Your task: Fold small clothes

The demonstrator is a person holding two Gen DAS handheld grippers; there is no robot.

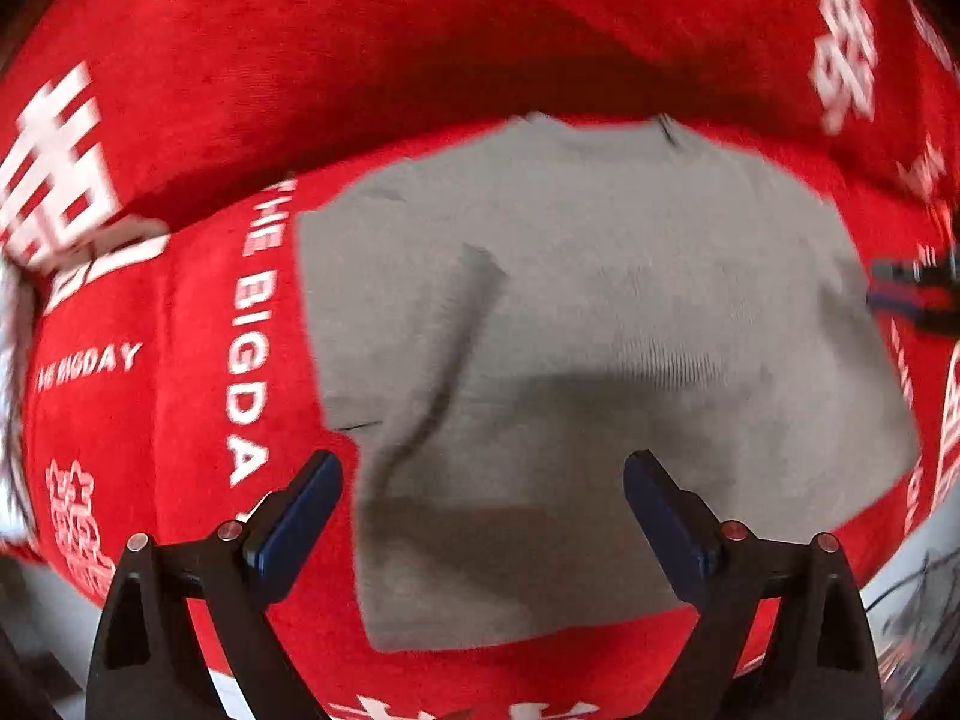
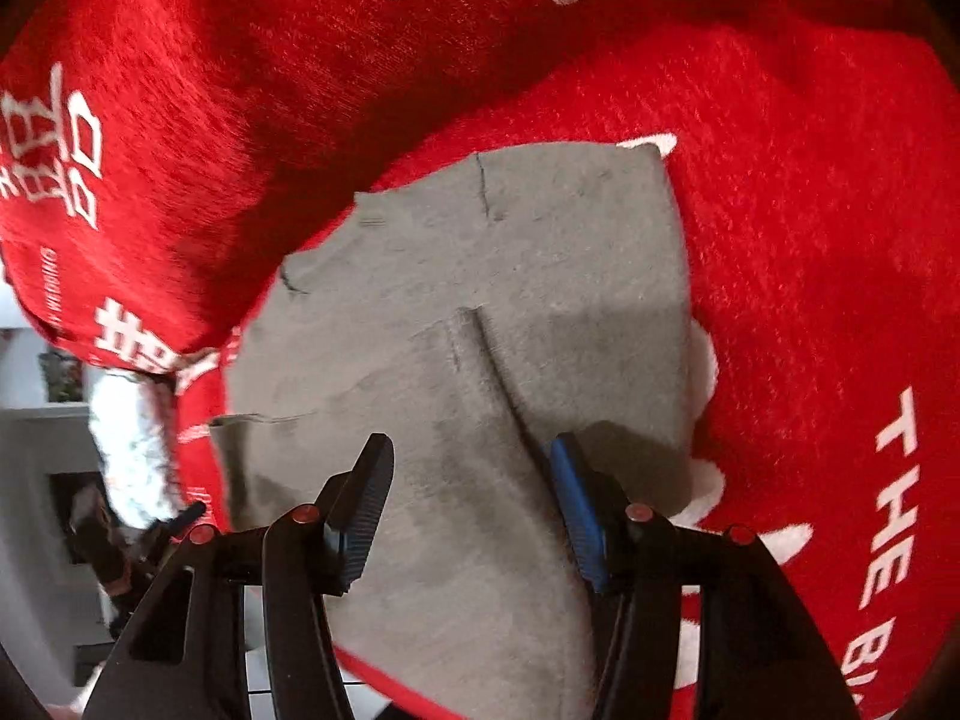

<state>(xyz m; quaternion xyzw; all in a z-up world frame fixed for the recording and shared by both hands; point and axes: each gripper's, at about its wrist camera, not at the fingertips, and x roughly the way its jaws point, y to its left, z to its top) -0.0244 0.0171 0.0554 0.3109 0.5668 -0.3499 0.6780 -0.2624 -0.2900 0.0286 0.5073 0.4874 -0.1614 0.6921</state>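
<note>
**Grey garment lay flat on the red cover, both grippers above it with jaws apart**

The grey garment (image 1: 600,348) lay spread on a red plush cover (image 1: 180,420) printed with white characters and the words "THE BIGDAY". In the left wrist view it filled the middle of the picture, its edges running from about 12 o'clock down to 6 o'clock, and a raised fold crossed it slantwise from near the centre towards 7 o'clock. A dark shadow lay across its lower half.

The left gripper (image 1: 483,480) hung over the near part of the garment, its jaws standing wide apart. Its dark blue pads (image 1: 300,516) were clear of the cloth, one over the red cover at 7 o'clock, the other over the grey fabric at 5 o'clock. Nothing was clamped between them.

In the right wrist view the garment (image 2: 540,276) stretched from about 1 o'clock down to 6 o'clock, with the crease running down towards the blue-padded finger. The right gripper (image 2: 474,474) was open to a middling width, the grey cloth lying below the gap; whether the right-hand pad (image 2: 576,504) touched the crease I could not tell, but the pads were not pressed together on it.

At 3 o'clock in the left wrist view a dark tool (image 1: 918,288) with red and blue on it showed at the garment's edge. At 8 o'clock in the right wrist view something silvery and crinkled (image 2: 132,450) stood beyond the cover's edge, blurred.
</note>
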